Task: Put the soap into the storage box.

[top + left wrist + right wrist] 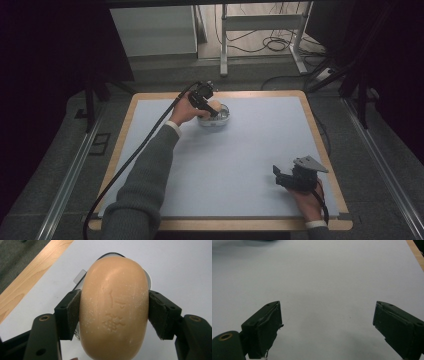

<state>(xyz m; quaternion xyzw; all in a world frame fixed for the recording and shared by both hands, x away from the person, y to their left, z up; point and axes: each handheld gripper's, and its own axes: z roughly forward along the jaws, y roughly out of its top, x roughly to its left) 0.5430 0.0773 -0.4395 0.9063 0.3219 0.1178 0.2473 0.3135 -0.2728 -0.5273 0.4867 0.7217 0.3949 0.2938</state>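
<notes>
A pale blue mat covers the wood-edged table (320,135), with dark floor and cables beyond. Toward the far left of the mat, the left gripper (210,104) is clamped on a tan bar of soap (114,307), its two pads pressing the bar's sides. The soap sits just above a clear dish (218,120) on the mat. At the near right, the right gripper (327,327) rests low over bare mat with its jaws spread wide, holding nothing.
</notes>
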